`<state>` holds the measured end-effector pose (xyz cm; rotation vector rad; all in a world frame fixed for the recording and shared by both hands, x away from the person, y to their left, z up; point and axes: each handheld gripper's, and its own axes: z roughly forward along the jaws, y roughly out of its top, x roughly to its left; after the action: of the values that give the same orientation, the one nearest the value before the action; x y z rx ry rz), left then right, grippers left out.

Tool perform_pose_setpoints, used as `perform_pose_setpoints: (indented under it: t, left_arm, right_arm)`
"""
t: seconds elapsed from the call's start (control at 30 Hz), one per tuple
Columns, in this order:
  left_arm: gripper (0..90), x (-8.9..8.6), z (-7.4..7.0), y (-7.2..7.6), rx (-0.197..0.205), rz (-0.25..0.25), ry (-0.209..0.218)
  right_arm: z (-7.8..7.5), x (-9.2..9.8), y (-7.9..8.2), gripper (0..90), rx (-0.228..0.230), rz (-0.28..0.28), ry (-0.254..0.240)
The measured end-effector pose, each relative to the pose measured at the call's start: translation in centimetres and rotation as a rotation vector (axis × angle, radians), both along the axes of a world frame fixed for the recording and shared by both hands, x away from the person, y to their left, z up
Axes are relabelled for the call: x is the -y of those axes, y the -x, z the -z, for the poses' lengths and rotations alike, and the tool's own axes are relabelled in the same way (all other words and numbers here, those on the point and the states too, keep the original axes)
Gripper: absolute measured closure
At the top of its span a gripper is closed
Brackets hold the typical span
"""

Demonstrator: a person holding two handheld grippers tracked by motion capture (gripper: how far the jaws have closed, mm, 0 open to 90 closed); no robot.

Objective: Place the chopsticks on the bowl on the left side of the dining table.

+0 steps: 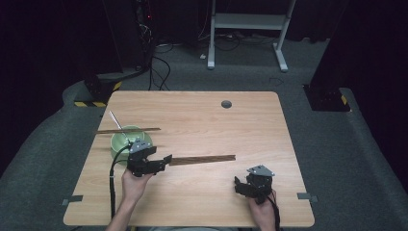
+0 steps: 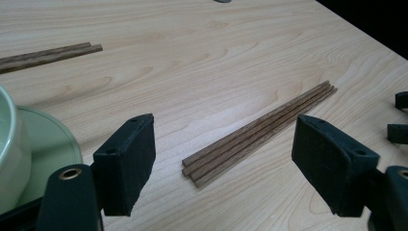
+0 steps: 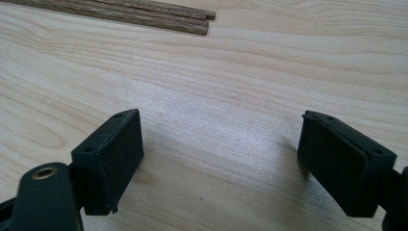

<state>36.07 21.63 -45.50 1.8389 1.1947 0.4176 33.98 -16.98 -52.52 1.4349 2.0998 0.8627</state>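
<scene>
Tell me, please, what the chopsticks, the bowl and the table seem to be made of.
The chopsticks look like dark brown wood, matt, with fine grain lines along them. The bowl seems glazed ceramic or perhaps plastic: pale green, smooth, with a soft sheen. The table shows a light wood grain, probably a laminate or veneer, since its surface is very even.

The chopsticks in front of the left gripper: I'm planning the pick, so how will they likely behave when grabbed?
The chopsticks look like stiff, thin wood, probably light. Lying loose side by side, they may scatter or roll if pinched unevenly.
</scene>
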Motion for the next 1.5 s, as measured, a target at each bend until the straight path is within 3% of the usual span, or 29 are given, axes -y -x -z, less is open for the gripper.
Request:
perform_pose_setpoints:
  t: [0.33,0.87,1.5]
  left_arm:
    - [23.8,0.2,1.1,0.2,0.003,-0.023,-0.08]
    - [23.8,-0.3,3.3,-0.1,-0.032,-0.054,-0.078]
    - [23.9,-0.5,5.2,0.3,-0.043,-0.092,-0.135]
  right_arm:
    - [0.0,0.0,0.0,15.8,0.0,0.0,0.0]
    - [0.0,0.0,0.0,15.9,0.0,0.0,0.0]
    - [0.0,0.0,0.0,15.9,0.0,0.001,0.0]
